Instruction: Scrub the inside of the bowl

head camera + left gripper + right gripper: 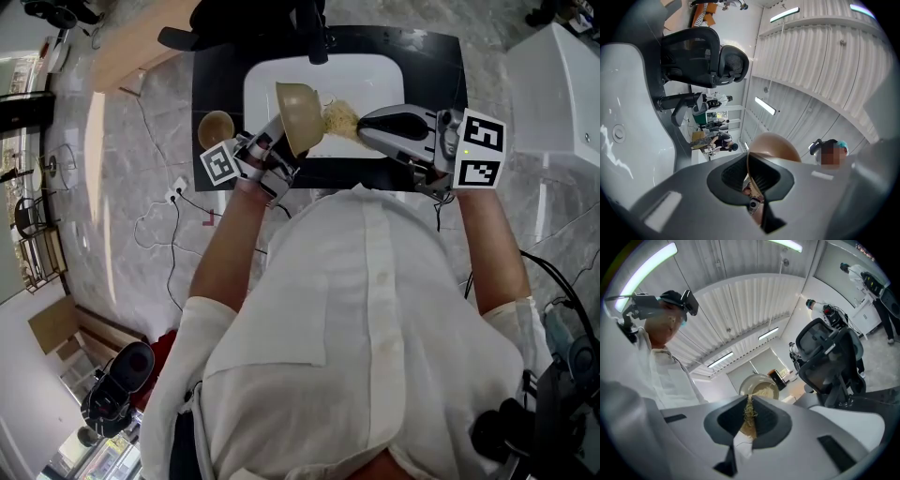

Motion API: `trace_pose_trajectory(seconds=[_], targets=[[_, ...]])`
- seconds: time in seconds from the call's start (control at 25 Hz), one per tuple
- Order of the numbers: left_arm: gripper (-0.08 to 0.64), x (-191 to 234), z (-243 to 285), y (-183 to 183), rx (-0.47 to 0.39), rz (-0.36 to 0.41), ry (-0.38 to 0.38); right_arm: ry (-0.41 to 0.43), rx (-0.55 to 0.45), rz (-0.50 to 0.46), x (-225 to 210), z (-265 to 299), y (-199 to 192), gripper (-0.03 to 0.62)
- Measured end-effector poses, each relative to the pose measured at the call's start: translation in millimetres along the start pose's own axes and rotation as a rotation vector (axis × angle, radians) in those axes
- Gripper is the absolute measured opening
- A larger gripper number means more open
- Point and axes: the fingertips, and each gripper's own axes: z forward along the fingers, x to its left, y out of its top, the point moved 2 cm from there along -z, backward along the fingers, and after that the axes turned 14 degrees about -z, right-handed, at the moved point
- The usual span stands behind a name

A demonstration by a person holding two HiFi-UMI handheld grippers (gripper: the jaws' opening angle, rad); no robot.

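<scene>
Bowl [300, 117] is held tilted above the white sink [375, 75] — its rim is clamped in the left tongs [284, 142]. A fibrous scrubber [339, 119] is gripped by the right tongs [364, 131] and is pressed into the bowl's opening.

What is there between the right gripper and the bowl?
A straw-coloured fibrous scrubber, clamped by the right gripper, fills that stretch and reaches the bowl. The head view shows it best.

Two bowls [300, 117] [216, 127], one scrubber [339, 118], one sink [361, 77]
</scene>
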Motion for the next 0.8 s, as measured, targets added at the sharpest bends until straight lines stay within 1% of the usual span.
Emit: trace_pose_trajectory(seconds=[0.2,0.32,0.4,0.52,0.6,0.68,0.8], targets=[[0.017,4.8,-3.1,1.1,0.001,0.007,0.015,0.044,-0.04,0.008,6.5,-2.9,8.9,0.023],[0.017,4.6,-2.9,-0.2,0.003,-0.002,0.003,0.041,-0.05,0.008,4.8,-6.9,10.7,0.023],[0.017,4.6,-3.1,-0.7,0.005,-0.005,0.001,0.026,-0.063,0.007,2.1,-12.2,13.4,0.023],[0.017,8.6,-6.4,0.8,0.004,-0.004,0.019,0.007,-0.088,-0.004,-3.1,-19.5,20.5,0.023],[0.017,10.3,-7.2,-0.6,0.017,-0.011,0.023,-0.02,-0.101,-0.018,-10.1,-23.4,25.9,0.023],[0.017,11.0,-5.5,-7.0,0.053,-0.02,0.026,-0.069,-0.105,-0.03,-20.5,-26.3,28.8,0.023],[0.017,14.4,-1.0,-24.2,0.133,-0.024,0.045,-0.128,-0.089,-0.039,-34.0,-24.8,27.2,0.023]])
